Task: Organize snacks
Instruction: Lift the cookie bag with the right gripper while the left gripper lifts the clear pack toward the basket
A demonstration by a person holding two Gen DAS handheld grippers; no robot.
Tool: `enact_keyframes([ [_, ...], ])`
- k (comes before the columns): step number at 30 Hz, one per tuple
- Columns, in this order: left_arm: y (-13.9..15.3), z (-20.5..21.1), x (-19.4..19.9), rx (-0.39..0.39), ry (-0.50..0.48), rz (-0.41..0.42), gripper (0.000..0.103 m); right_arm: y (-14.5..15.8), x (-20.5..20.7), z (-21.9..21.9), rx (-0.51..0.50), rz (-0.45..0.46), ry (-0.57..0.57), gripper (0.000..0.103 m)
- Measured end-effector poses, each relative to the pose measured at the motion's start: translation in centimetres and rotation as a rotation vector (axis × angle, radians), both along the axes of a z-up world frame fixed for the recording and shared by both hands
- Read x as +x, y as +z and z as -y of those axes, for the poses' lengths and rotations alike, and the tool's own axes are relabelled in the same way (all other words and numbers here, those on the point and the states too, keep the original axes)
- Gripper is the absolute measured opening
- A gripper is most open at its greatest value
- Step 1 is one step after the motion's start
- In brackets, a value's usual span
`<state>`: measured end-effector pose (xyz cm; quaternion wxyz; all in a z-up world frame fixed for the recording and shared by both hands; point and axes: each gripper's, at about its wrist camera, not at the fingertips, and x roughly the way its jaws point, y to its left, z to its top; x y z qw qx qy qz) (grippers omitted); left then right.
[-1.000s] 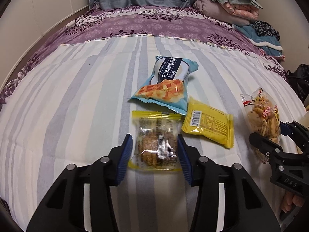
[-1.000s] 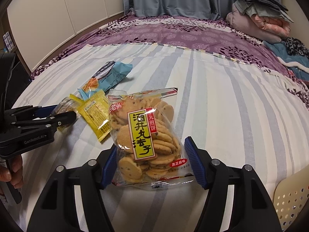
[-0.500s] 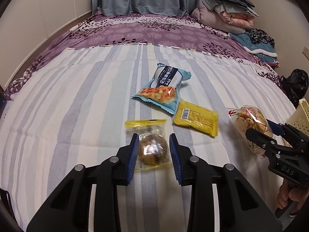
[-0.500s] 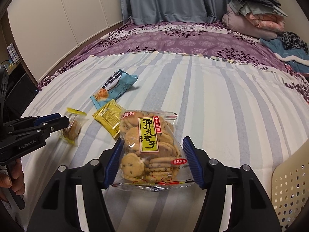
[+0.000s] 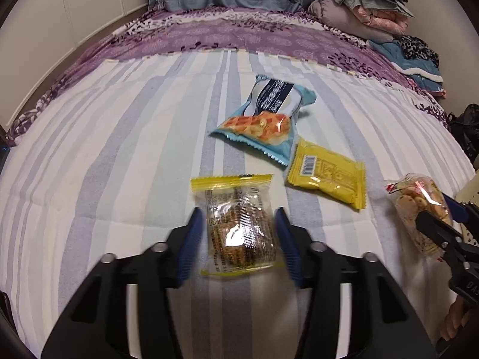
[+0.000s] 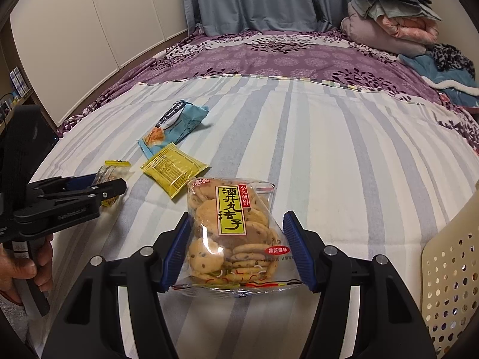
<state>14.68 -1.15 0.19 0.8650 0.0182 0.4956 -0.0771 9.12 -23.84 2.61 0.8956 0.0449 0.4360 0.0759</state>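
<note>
Striped bedding (image 6: 344, 137) covers the bed where the snacks lie. Nearest, the right gripper (image 6: 236, 254) has its jaws closed on a clear bag of small round crackers (image 6: 233, 233), with a perforated cream basket (image 6: 449, 269) just to its right. The left gripper (image 5: 239, 245) straddles a clear yellow-edged cookie packet (image 5: 239, 227); whether its jaws press the wrapper I cannot tell. Just beyond lies a yellow packet (image 5: 327, 176), touching or overlapping the corner of a light-blue waffle bag (image 5: 266, 116). Farther back, purple floral bedding (image 6: 284, 56) meets folded blankets (image 6: 392, 24) and grey-blue curtains (image 6: 254, 0).
</note>
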Motion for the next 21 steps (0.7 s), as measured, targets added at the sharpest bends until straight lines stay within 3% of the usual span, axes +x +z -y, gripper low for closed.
enact_keyframes([
  [9, 1.4, -0.7, -1.4, -0.017, -0.010, 0.027, 0.040, 0.7, -0.5, 0.6, 0.051, 0.009, -0.030, 0.061],
  [21, 6.5, 1.3, -4.9, -0.053, -0.080, 0.118, 0.040, 4.1, -3.4, 2.2, 0.140, 0.082, -0.076, 0.059],
])
